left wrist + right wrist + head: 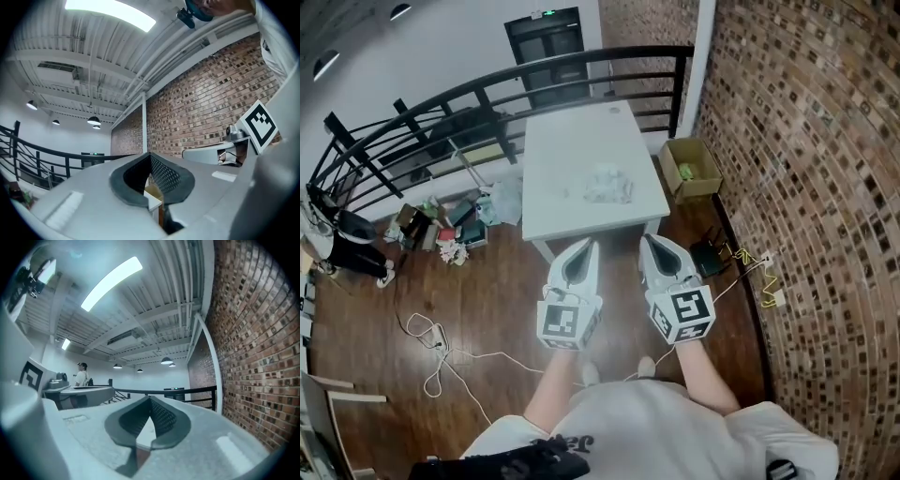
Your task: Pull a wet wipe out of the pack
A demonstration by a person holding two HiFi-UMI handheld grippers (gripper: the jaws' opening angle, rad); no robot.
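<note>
Wet wipe pack (607, 184) untouched; left hand-held gripper (592, 244), right hand-held gripper (646, 239) closed, empty.

You face a white desk (572, 141) on a wooden floor (487, 291). A brick wall (806, 141) stands right; a black railing (619, 52) runs behind.

On the desk (565, 150), the pale crumpled pack (607, 184) is too small and blurred to make out any detail.

The scene is lit brightly by a ceiling strip light (111, 283), blown out at the upper left. Edges are bent by fisheye distortion; corners are blackened.
</note>
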